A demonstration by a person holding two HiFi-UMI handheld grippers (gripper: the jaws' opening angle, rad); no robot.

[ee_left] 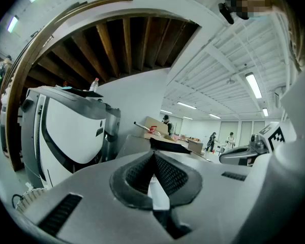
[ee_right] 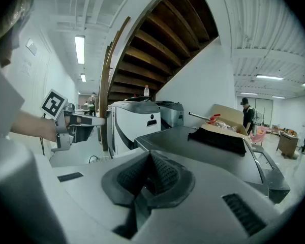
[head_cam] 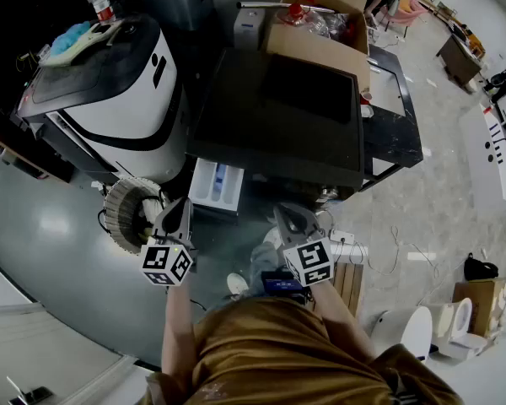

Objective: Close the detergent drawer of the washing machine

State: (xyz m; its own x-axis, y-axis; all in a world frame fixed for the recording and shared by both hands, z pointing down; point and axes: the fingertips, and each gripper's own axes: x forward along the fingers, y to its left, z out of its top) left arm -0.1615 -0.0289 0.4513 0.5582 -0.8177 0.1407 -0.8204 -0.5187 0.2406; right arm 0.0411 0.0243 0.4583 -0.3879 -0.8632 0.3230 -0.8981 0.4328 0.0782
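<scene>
Head view, left to right.

- Upper left: a white appliance (head_cam: 110, 99) with a dark lid. It is not the task's machine.
- Below it, on the floor: a coiled hose (head_cam: 125, 213).
- Left gripper (head_cam: 180, 211), left of centre and low in the frame. Its fingers are closed on nothing; its own view shows the pads meeting at the tip (ee_left: 153, 155). It sits just beside the drawer's lower left corner, with no contact that I can see.
- Detergent drawer (head_cam: 218, 184), just left of centre. It is white with a blue compartment showing and stands pulled well out of the front of the washing machine (head_cam: 278, 116), the dark-topped box filling mid-frame.
- Right gripper (head_cam: 288, 215), right of centre and below the machine's front edge. Its fingers are also closed and empty, and they meet at the tip in its own view (ee_right: 149, 156). It is apart from the drawer, which lies to its left.
- Upper right of centre: an open cardboard box (head_cam: 320, 24) behind the machine.

Progress, as I judge it: nothing is done yet. The drawer is still fully out and neither gripper is touching it. The whole push is left. The left gripper is the nearer one and needs to come onto the drawer's front face and press it straight back into the machine until it is flush. Closed fingers would suit that push.
</scene>
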